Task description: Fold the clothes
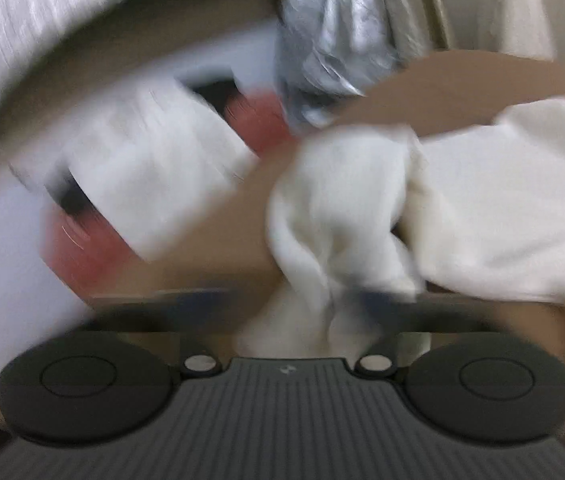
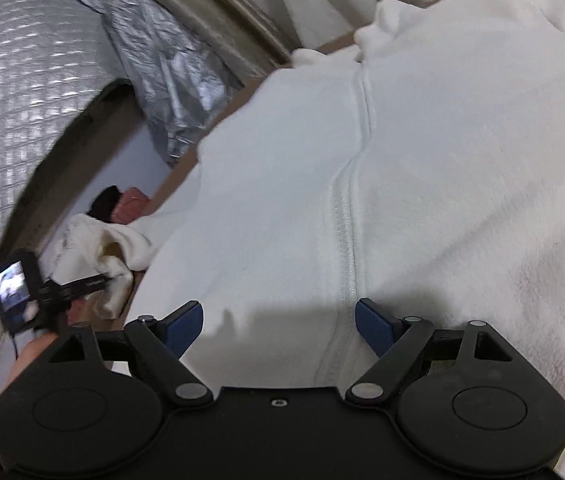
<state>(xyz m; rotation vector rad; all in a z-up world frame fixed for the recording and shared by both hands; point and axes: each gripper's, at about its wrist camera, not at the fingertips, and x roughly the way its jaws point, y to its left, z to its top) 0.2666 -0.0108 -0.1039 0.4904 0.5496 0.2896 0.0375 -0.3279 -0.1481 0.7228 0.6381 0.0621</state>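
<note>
Fleece garment (image 1: 502, 208), white, lies ahead of my left gripper (image 1: 346, 300) on the brown table (image 1: 462, 80); my fingers are clamped on a bunched end of it, probably a sleeve, I think to carry it across for a fold. From my right gripper (image 2: 280, 322), fingers apart, the stitched seam (image 2: 346, 216) runs just between them; nothing is held.

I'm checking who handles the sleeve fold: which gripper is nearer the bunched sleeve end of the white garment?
Left. The left gripper is closed on the bunched sleeve end. The right gripper hangs open over the white garment body near its seam, apart from the sleeve.
</note>
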